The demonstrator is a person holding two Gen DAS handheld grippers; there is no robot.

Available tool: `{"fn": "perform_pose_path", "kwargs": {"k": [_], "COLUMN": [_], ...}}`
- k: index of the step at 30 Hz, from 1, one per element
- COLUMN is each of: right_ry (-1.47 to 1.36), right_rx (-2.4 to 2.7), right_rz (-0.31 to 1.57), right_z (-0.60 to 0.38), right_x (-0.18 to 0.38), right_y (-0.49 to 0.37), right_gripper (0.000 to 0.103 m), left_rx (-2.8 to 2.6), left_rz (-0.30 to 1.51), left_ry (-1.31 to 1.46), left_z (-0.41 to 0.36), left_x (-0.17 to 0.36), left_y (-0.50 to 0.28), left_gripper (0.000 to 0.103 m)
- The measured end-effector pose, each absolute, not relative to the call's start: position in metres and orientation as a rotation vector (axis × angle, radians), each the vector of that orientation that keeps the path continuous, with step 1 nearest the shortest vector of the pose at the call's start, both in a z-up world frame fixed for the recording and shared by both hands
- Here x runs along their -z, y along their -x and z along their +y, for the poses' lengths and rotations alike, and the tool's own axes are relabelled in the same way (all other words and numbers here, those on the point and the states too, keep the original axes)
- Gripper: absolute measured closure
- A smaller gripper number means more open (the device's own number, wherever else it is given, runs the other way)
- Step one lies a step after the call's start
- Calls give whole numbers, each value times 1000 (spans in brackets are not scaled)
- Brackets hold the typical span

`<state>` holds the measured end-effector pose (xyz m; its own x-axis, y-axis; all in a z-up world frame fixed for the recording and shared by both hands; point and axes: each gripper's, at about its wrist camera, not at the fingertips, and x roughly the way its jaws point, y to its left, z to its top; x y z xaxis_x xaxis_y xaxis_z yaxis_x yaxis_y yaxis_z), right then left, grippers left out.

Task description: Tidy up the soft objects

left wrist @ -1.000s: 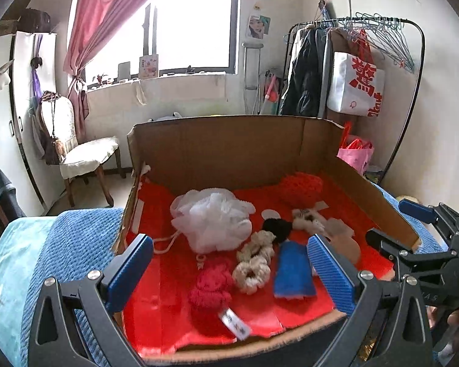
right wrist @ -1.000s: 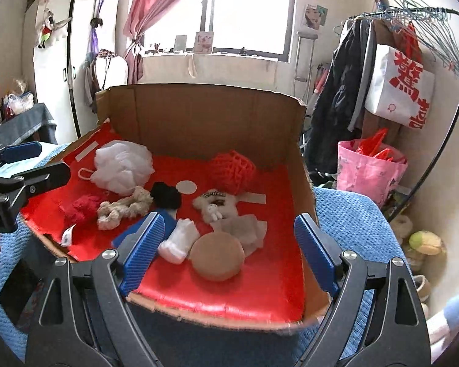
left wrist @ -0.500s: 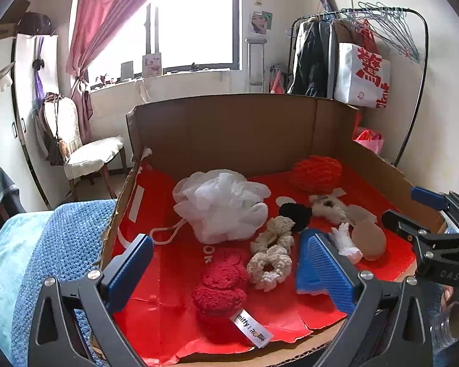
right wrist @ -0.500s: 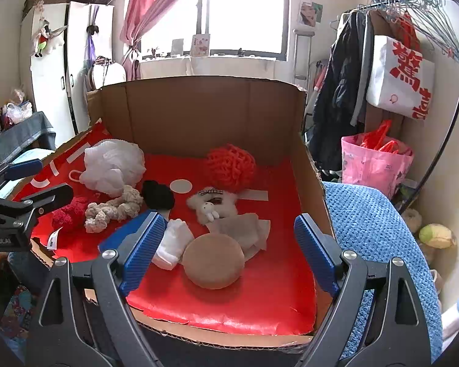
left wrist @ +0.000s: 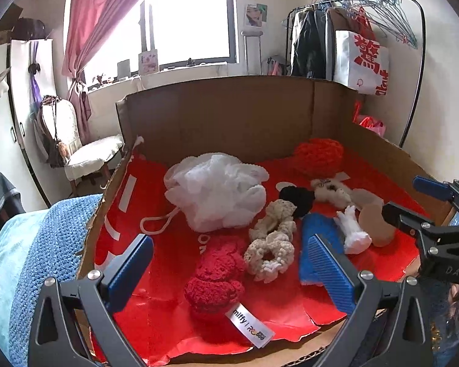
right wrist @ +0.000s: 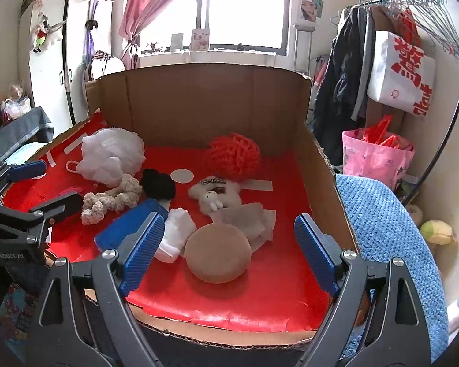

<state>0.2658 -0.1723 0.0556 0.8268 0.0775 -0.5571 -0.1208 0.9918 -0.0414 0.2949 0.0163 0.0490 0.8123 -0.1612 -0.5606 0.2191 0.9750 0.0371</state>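
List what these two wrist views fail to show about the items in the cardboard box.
- Flat blue pad: near end hidden by a finger of the right gripper, right wrist view.
- Red crocheted toy: nearly all hidden behind the left gripper in the right wrist view.
- Toy's white label: its last word is blurred, left wrist view.

The cardboard box (right wrist: pixel 199 104) has matt brown walls and a glossy, creased red paper lining (right wrist: pixel 269 278). The white bath pouf (left wrist: pixel 217 189) at frame centre is gauzy mesh. The red doll (left wrist: pixel 214 278) and cream scrunchies (left wrist: pixel 270 241) are rough crochet yarn. The round tan pad (right wrist: pixel 218 254) looks smooth and matt. Gripper pads (right wrist: pixel 143 250) are ribbed blue plastic.
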Motion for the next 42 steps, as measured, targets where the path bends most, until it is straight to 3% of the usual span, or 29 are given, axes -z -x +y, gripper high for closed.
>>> {"fn": "perform_pose_path", "kwargs": {"k": [42], "right_ry": [92], "right_rx": [-88], "right_rz": [584], "right_z": [-170], "right_x": [-54], "right_y": [-264], "right_gripper": [12], "left_rx": [210], "left_rz": [610], "left_ry": [-92], "left_z": [15], "left_x": [-44], "left_y": [-296], "left_gripper": [0]}}
